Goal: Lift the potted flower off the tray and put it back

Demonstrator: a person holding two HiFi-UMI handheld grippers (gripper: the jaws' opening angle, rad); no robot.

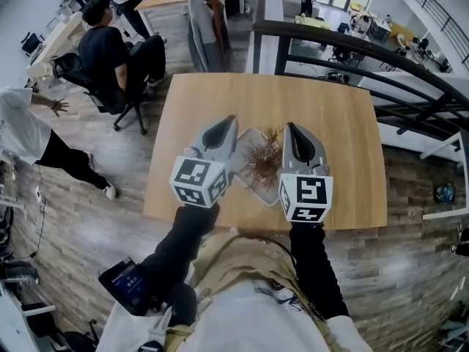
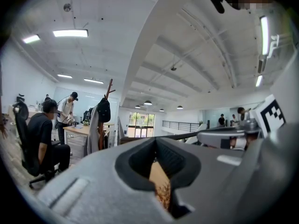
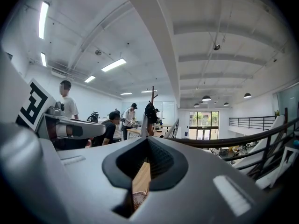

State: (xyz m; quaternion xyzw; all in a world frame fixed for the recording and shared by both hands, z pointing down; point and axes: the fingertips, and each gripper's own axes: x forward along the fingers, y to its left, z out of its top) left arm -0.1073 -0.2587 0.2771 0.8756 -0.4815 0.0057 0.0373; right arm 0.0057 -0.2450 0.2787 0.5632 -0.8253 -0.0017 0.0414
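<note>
Both grippers level, lower centre of head view, side by side over wooden table [image 1: 322, 123]. Left gripper [image 1: 228, 123]: jaws together, nothing gripped. Right gripper [image 1: 292, 130]: jaws together, also empty. Potted flower [image 1: 262, 160] sits on clear tray [image 1: 253, 136], mid-frame between the grippers. Contact with either: can't tell.

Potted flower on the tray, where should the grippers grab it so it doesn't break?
Probably low on the pot, from the sides. The potted flower has spiky dry twigs spreading over its top, so coming from above might crush them. The left gripper and right gripper flank it.
</note>
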